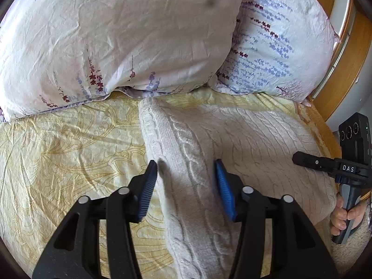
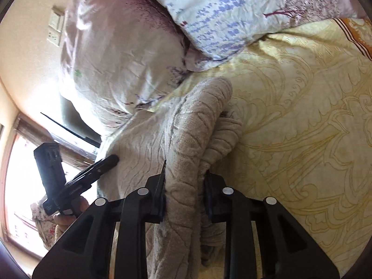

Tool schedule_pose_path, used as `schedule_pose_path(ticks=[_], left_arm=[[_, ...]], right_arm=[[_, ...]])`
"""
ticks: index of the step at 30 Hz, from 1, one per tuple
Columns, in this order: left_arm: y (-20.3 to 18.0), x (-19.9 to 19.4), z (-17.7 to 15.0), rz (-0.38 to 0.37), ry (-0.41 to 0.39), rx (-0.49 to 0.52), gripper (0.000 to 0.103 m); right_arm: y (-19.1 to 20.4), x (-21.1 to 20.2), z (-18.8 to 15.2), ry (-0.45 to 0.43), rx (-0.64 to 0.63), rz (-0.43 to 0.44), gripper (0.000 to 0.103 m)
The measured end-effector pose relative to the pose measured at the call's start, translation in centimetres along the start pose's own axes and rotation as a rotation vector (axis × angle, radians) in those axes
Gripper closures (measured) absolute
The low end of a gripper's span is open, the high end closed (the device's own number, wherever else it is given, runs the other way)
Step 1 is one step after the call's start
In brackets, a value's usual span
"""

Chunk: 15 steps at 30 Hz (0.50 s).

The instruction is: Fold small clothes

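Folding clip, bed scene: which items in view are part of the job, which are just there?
Part of the job:
- cream cable-knit garment
- left gripper, open, straddling a fold of the garment
- right gripper, fingers either side of a bunched fold of the garment

Just there:
- yellow patterned bedsheet
- two floral pillows
- wooden headboard

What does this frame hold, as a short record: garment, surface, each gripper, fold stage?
garment: beige cable-knit sweater, partly bunched
surface: yellow patterned bedsheet
background: floral pillows beyond the sweater
left gripper: fingers astride a raised ridge of the sweater; cannot tell if it is pinched
right gripper: closed on a bunched fold of the sweater
fold stage: under way, not yet a flat, neat fold
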<state>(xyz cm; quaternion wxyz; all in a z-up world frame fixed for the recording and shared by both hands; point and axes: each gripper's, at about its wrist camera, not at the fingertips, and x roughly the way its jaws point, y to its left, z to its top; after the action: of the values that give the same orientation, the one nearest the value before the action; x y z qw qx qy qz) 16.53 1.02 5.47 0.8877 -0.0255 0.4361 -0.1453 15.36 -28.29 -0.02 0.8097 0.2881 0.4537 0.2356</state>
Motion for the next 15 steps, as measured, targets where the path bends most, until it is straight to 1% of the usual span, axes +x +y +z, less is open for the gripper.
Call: schedule_pose_path(ticks=[2, 6, 8, 9, 10, 12, 13, 15], left_arm=[[-0.6, 0.4, -0.6, 0.046, -0.009, 0.028, 0.038], [-1.7, 0.1, -1.0, 0.126, -0.035, 0.082, 0.031], [-1.9, -0.8, -0.9, 0.158, -0.062, 0.093, 0.027], [-2.0, -1.6, -1.1, 0.182, -0.088, 0.100, 0.024], [-2.1, -2.6, -1.3, 0.216, -0.120, 0.114, 0.023], [-3.0, -4.3, -1.7, 0.281, -0.194, 0.155, 0.012], [-3.5, -4.9, -1.6, 0.292, -0.215, 0.169, 0.011], [-4.6, -5.6, -1.5, 0.267, -0.222, 0.181, 0.010]], right_arm=[[-1.1, 0.2, 0.0, 0.007, 0.047, -0.004, 0.077], [-1.4, 0.8, 0.4, 0.013, 0.070, -0.042, 0.075], [-1.0, 0.6, 0.6, 0.039, 0.059, -0.050, 0.072], [-1.0, 0.2, 0.5, 0.040, 0.062, -0.046, 0.068], [-1.1, -0.5, 0.5, 0.024, 0.068, -0.045, 0.062], [-1.5, -1.9, 0.7, -0.038, 0.084, -0.039, 0.061], [-1.8, -2.5, 1.0, -0.072, 0.095, -0.033, 0.061], [-2.2, -3.0, 1.5, -0.104, 0.117, -0.014, 0.062]])
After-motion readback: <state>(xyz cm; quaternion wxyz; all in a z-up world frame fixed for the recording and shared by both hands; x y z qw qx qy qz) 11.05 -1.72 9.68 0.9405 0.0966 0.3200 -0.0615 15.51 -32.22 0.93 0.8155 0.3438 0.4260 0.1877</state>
